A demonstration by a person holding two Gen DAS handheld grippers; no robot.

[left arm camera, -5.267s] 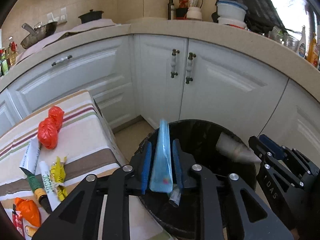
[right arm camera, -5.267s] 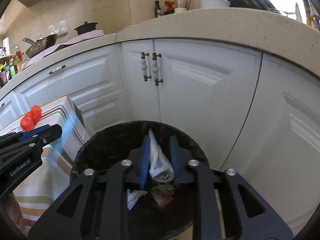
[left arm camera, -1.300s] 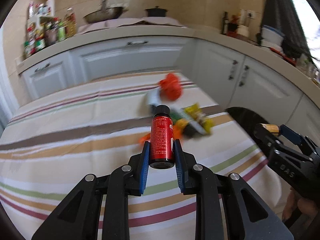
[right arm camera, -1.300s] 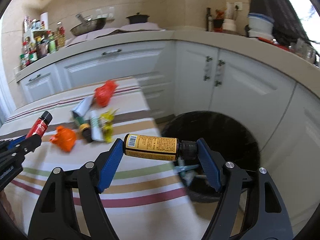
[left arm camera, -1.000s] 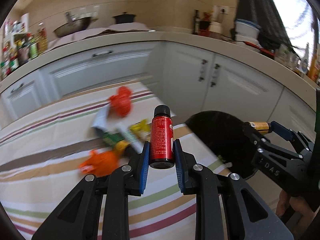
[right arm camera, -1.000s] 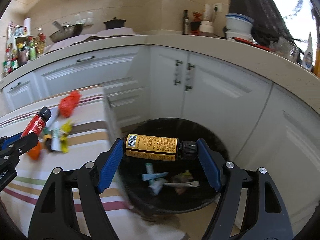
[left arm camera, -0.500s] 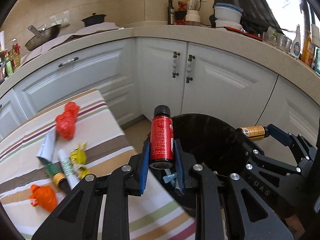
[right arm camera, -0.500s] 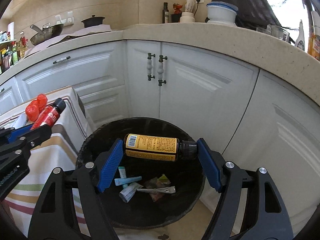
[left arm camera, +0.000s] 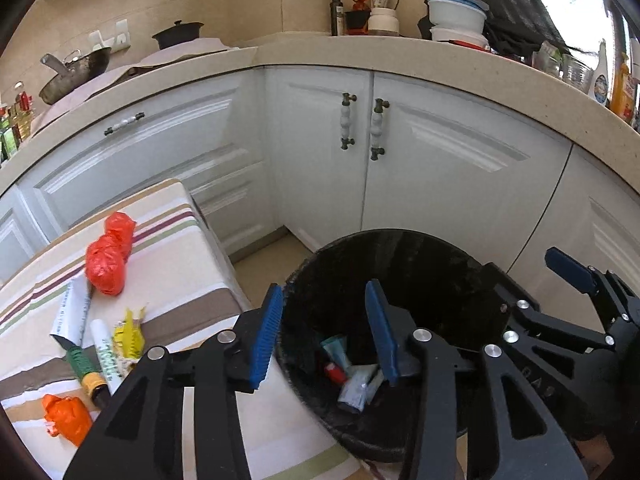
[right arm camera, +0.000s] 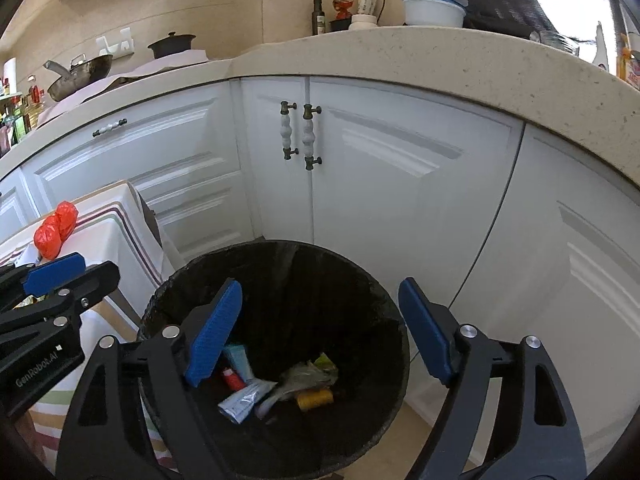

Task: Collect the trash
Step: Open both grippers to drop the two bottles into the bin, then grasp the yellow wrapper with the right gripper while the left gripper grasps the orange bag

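A black trash bin (left arm camera: 400, 240) (right arm camera: 368, 280) stands on the floor beside the striped table. My left gripper (left arm camera: 326, 332) hangs over its left rim, jaws opening with nothing between them. My right gripper (right arm camera: 320, 332) hovers over the bin's mouth, jaws opening and empty too. Down in the bin lie the red bottle (right arm camera: 232, 379), the yellow-labelled bottle (right arm camera: 316, 398), tubes (right arm camera: 244, 398) and wrappers. Left on the table are red bags (left arm camera: 108, 256), an orange bag (left arm camera: 66, 418), a white tube (left arm camera: 105, 354), a green tube (left arm camera: 86, 370) and a yellow wrapper (left arm camera: 128, 334).
White kitchen cabinets (left arm camera: 400, 168) and a beige countertop (right arm camera: 440, 64) curve behind the bin. The table with its striped cloth (left arm camera: 180, 280) stands to the bin's left. Pots, bottles and bowls line the counter. Beige floor (left arm camera: 264, 268) shows between table and cabinets.
Both grippers let go over the bin: the red bottle has left my left jaws and the yellow-labelled bottle my right jaws. Both now lie at the bottom. Both jaws stand wider.
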